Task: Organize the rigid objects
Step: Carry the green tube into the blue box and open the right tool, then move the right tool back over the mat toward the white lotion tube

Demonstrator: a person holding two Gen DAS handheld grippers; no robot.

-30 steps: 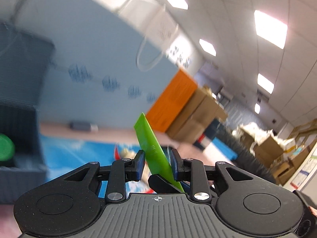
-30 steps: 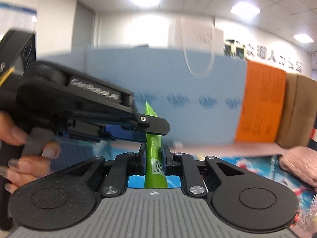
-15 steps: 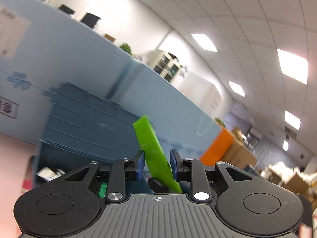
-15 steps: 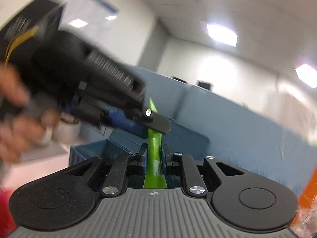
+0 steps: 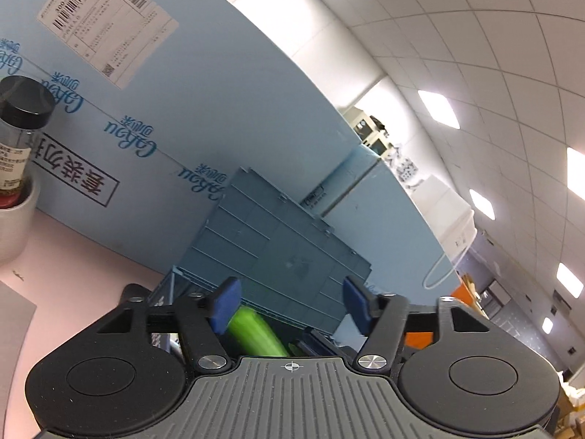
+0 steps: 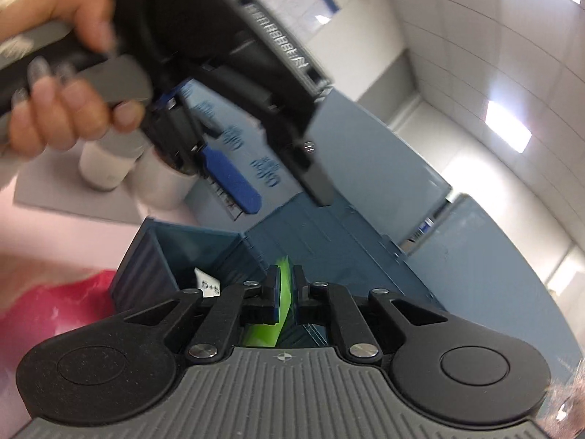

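- A clear glass jar (image 5: 14,146) with a black screw cap stands in a white cup at the far left of the left wrist view, on a pale pink surface (image 5: 84,270); the right wrist view shows white cups (image 6: 106,168) there, blurred
- The left hand-held gripper (image 5: 289,303) has blue-padded jaws opening, wide apart; the flat, glossy green plastic strip (image 5: 252,333) lies low between them, close by the left pad, not pressed
- Behind stands a ribbed blue-grey plastic box (image 5: 285,252) with its lid raised, against a smooth light-blue board (image 5: 204,87) printed with logos and a barcode label
- Only the right wrist view shows a hand (image 6: 62,102) gripping the left tool's grey handle
- The right hand-held gripper (image 6: 284,285) is clenched on the green strip's thin edge, over the open box, where a white card (image 6: 208,283) lies
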